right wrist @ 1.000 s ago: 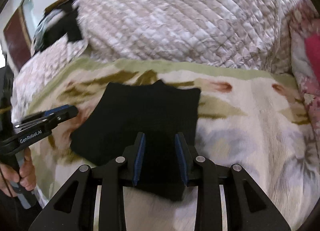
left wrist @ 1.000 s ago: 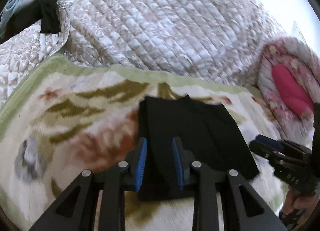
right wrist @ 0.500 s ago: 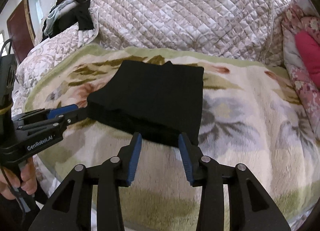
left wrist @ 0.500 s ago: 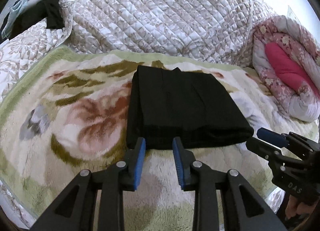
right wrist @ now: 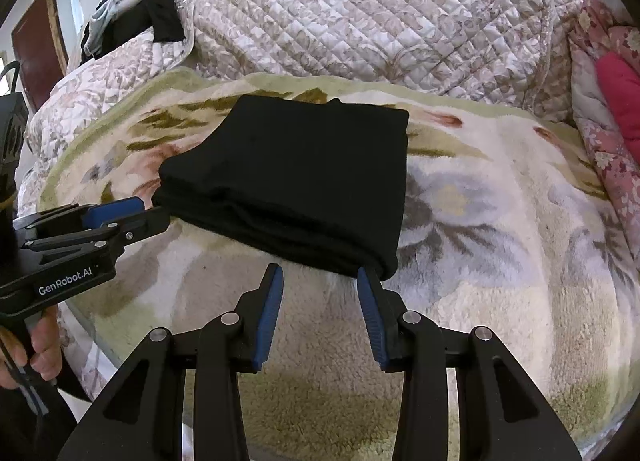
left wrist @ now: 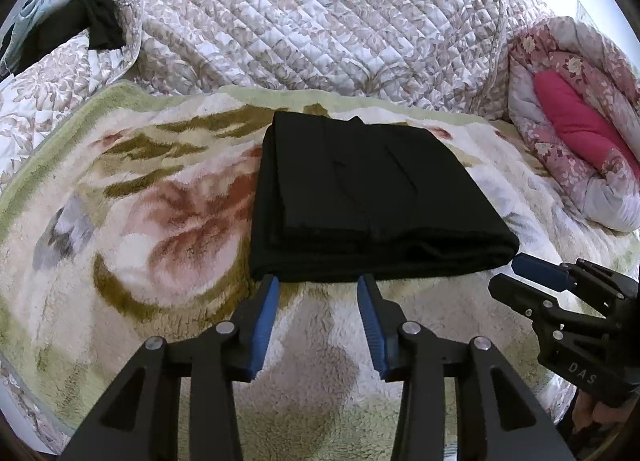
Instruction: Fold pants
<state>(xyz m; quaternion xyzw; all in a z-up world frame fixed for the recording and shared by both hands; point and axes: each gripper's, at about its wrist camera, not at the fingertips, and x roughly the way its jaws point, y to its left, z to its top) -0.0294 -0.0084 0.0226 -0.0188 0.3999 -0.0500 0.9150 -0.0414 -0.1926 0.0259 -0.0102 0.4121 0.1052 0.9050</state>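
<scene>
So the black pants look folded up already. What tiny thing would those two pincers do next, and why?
Probably just draw both back and stop. The black pants lie as a compact folded stack on the floral blanket, edges fairly even. The left gripper and right gripper are both open, hold nothing, and sit just short of the near edge, so no further fold seems needed.

Bare blanket [left wrist: 328, 349] fills the lower centre and left of the frame, open for passing. The quilt [left wrist: 320, 21] walls off the top; a pink bedding roll [left wrist: 580, 149] blocks the upper right.
</scene>
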